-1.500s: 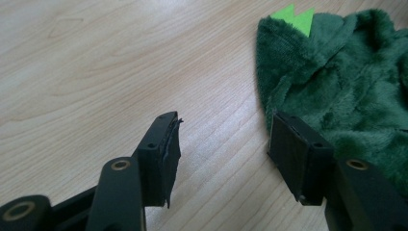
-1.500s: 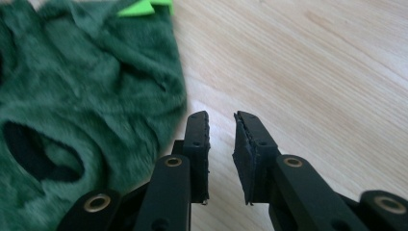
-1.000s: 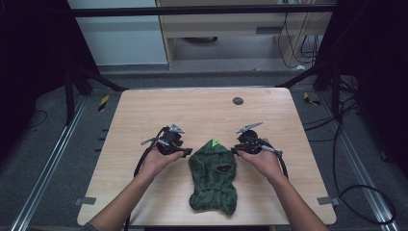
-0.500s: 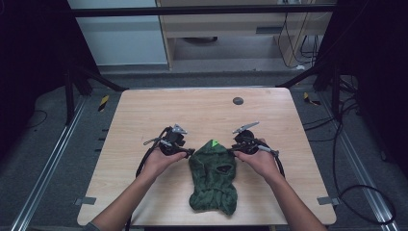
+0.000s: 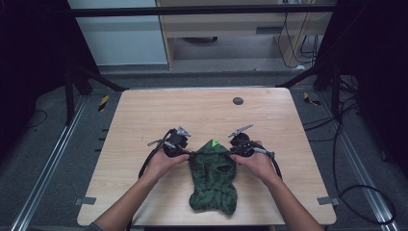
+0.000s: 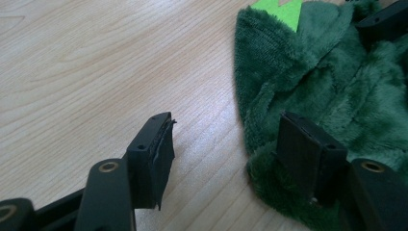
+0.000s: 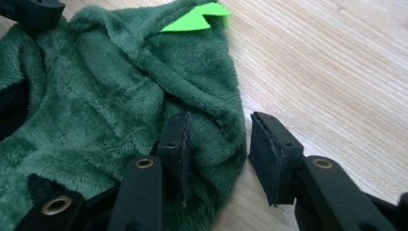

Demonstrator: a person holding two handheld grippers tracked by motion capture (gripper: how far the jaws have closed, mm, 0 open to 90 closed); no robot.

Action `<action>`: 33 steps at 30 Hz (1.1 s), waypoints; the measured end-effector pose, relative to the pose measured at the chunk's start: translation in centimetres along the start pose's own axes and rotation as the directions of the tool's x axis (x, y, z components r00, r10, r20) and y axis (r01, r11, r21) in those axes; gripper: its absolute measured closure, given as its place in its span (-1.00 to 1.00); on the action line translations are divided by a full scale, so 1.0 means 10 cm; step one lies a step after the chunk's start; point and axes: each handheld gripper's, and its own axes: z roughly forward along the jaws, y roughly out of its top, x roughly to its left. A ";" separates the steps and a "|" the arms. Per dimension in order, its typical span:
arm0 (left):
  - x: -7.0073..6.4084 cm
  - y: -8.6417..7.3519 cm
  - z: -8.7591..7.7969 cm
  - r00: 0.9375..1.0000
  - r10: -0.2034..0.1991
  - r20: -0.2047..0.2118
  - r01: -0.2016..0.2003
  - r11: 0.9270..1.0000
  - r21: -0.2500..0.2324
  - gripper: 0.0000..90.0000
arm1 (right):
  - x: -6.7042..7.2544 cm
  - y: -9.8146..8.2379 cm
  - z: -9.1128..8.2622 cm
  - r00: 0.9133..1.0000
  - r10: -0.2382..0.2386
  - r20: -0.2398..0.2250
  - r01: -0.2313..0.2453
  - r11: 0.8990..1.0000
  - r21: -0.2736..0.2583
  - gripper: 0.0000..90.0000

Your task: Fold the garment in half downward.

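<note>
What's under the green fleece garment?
Under the green fleece garment lies the wooden table, bare around its edges. Whatever sits beneath its middle is covered by the fabric.

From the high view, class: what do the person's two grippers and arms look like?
Both the left gripper and right gripper are black with two flat rectangular jaws, brass-coloured pivot rivets, a grey plate on top and a trailing black cable. The forearms are bare.

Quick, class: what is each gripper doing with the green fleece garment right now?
Left gripper: open, fingers just opening, astride the green fleece garment edge.
Right gripper: open, fingers just opening, garment edge loose between them.
</note>
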 end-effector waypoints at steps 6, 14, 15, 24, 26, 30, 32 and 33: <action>-0.01 0.03 0.05 1.000 0.001 0.001 -0.001 1.000 0.006 -0.16 | 0.01 0.01 0.02 1.000 -0.008 0.004 0.008 1.000 0.001 0.31; -0.04 0.02 0.10 1.000 0.005 0.007 -0.005 1.000 0.019 -0.07 | 0.03 0.00 0.01 0.999 -0.033 0.008 0.033 0.999 0.005 0.35; -0.04 0.02 0.11 1.000 0.005 0.008 -0.006 1.000 0.021 -0.06 | 0.03 0.00 0.01 0.999 -0.037 0.010 0.037 0.999 0.005 0.36; -0.05 0.01 0.14 1.000 0.013 0.017 -0.014 0.999 0.029 0.04 | 0.04 0.00 0.02 0.999 -0.050 0.012 0.050 0.999 0.004 0.38; -0.06 0.01 0.14 1.000 0.010 0.016 -0.011 1.000 0.028 0.05 | 0.04 0.00 0.02 0.999 -0.047 0.011 0.047 0.999 0.004 0.39; -0.07 0.01 0.14 1.000 0.022 0.021 -0.022 0.999 0.026 0.12 | 0.04 0.00 0.02 0.999 -0.053 0.013 0.053 0.999 0.004 0.39; -0.08 0.01 0.14 0.999 0.026 0.026 -0.026 0.999 0.024 0.20 | 0.04 0.00 0.02 0.999 -0.052 0.013 0.052 0.999 0.005 0.40; -0.09 0.01 0.14 0.999 0.028 0.031 -0.029 0.999 0.021 0.26 | 0.04 0.00 0.02 0.999 -0.053 0.014 0.052 0.999 0.006 0.40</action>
